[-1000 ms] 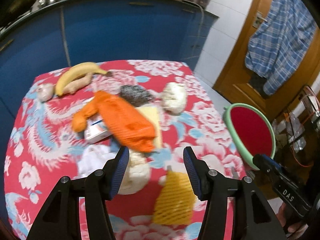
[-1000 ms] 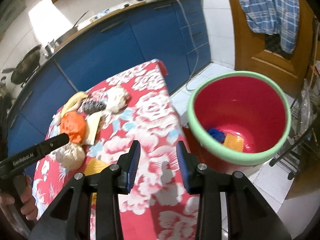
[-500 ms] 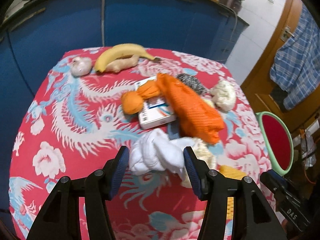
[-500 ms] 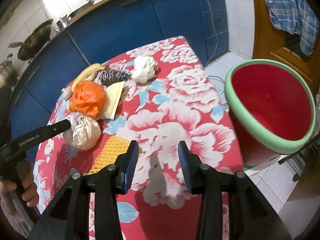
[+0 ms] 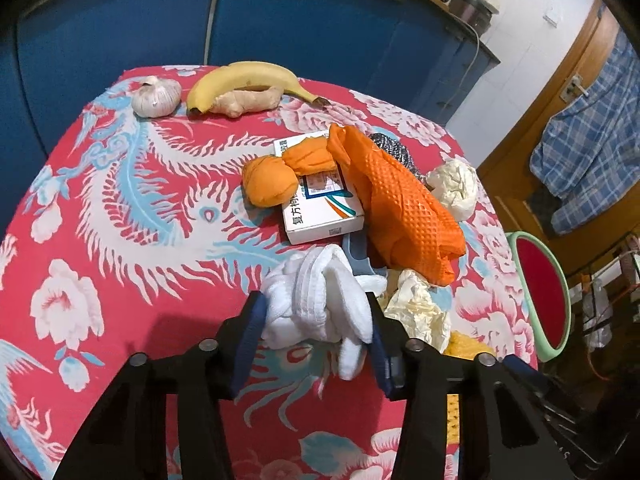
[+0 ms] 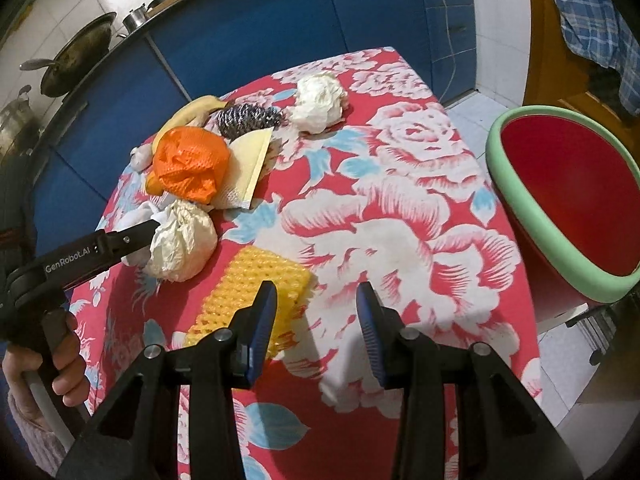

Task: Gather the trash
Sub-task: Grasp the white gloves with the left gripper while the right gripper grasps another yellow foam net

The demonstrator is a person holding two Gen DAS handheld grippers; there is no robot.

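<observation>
Closing around the white cloth (image 5: 316, 300), the left gripper (image 5: 314, 328) has just been narrowing its jaws, and both pads are seen pressed against the bundle's sides, so a grip on it is judged to be made. The cloth lies on the red tablecloth (image 5: 120, 208), touching a crumpled paper wad (image 5: 416, 312) on its right and just in front of a white box (image 5: 320, 212) draped with orange mesh (image 5: 400, 208).

The right gripper (image 6: 316, 320) is held part open with nothing between its jaws; only tablecloth is seen in the gap, while the yellow foam net (image 6: 252, 292) lies just beside and partly behind its left finger (image 6: 260, 320).

The red bin (image 6: 572, 200) with the green rim stands off the table's right edge, well apart from the cloth.

The step in hand is judged to be the pickup of 1 piece of trash by the left gripper. Next, a lift clear of the wad and a carry across to the bin are called for; the right gripper is judged to need a small shift toward the net before closing. 2 other wads, a scourer (image 6: 248, 120) and the mesh remain to be collected.
</observation>
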